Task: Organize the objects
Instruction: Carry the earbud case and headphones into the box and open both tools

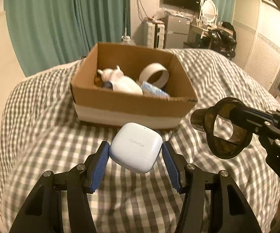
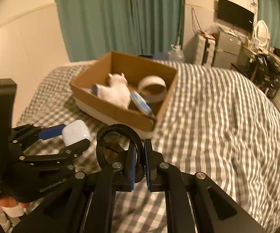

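Facing the cardboard box [image 1: 132, 104] just ahead on the bed: left gripper [image 1: 135, 151], jaws clamping the earbud case [image 1: 136, 147], sits nearer than right gripper [image 2: 140, 167], jaws pinching a black funnel [image 2: 118, 147].

Black claw [image 1: 136, 155] arms, ribbed blue pads [image 1: 101, 167], silver screws.

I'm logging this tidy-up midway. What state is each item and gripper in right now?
Left gripper: shut on the earbud case.
Earbud case: lid closed, held above the bed, outside the box.
Right gripper: shut on the black funnel.
Black funnel: held in the air, spout pointing toward the box.
Cardboard box: open-topped, resting on the checked bedcover.
Tape roll: in the box.
White plush toy: lying in the box.
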A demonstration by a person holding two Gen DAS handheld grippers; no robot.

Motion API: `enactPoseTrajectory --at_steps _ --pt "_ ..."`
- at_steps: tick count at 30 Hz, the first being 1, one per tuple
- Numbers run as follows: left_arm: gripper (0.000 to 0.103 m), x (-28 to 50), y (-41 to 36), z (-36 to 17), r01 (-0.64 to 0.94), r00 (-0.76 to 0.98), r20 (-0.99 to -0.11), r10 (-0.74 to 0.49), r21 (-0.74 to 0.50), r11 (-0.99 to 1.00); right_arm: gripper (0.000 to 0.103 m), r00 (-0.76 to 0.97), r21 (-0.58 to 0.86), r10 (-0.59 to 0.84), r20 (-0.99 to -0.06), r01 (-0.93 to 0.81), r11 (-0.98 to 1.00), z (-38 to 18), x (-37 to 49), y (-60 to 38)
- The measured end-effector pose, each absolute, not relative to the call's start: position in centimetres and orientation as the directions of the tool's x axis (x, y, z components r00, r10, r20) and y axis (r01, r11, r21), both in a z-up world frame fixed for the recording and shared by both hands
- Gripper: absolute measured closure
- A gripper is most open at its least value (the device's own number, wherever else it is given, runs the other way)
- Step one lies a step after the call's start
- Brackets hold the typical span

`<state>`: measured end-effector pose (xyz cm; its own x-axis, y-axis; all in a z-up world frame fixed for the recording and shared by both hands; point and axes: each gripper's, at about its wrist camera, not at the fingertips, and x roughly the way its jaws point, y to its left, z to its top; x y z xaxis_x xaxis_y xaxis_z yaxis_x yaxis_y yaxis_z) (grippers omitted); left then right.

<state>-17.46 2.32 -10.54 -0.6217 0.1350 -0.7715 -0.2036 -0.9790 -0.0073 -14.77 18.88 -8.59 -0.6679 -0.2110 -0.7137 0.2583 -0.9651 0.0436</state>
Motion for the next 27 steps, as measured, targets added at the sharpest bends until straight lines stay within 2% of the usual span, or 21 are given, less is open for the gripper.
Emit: enactPoseTrajectory --at_steps 3,8,15,20,27 --pt "0.046 -18.0 1.7 -8.3 -0.205 -0.636 -0.754 0.164 -0.039 -0.978 0.096 -0.695 -0.005 -0.195 -0.693 0.275 -0.961 -6.4 -15.0 18.0" --pt "0.046 -19.5 1.3 -4.0 -0.224 -0.701 -0.692 0.173 -0.017 -0.974 0.096 -0.735 -0.034 -0.216 -0.643 0.310 -0.950 -3.0 -15.9 17.2" --pt "0.046 -24.4 0.9 -0.6 -0.223 -0.751 -0.640 0.162 0.015 -0.975 0.096 -0.773 -0.075 -0.226 -0.593 0.332 -0.940 0.4 -19.8 16.8" --pt "0.046 -28.9 1.1 -0.1 -0.214 -0.766 -0.626 0.144 0.037 -0.976 0.096 -0.784 -0.076 -0.219 -0.580 0.320 -0.944 1.8 -24.4 16.8" --pt "0.046 -35.4 1.4 -2.3 -0.218 -0.743 -0.654 0.139 0.041 -0.975 0.096 -0.745 0.027 -0.275 -0.608 0.327 -0.945 0.0 -31.7 16.5"
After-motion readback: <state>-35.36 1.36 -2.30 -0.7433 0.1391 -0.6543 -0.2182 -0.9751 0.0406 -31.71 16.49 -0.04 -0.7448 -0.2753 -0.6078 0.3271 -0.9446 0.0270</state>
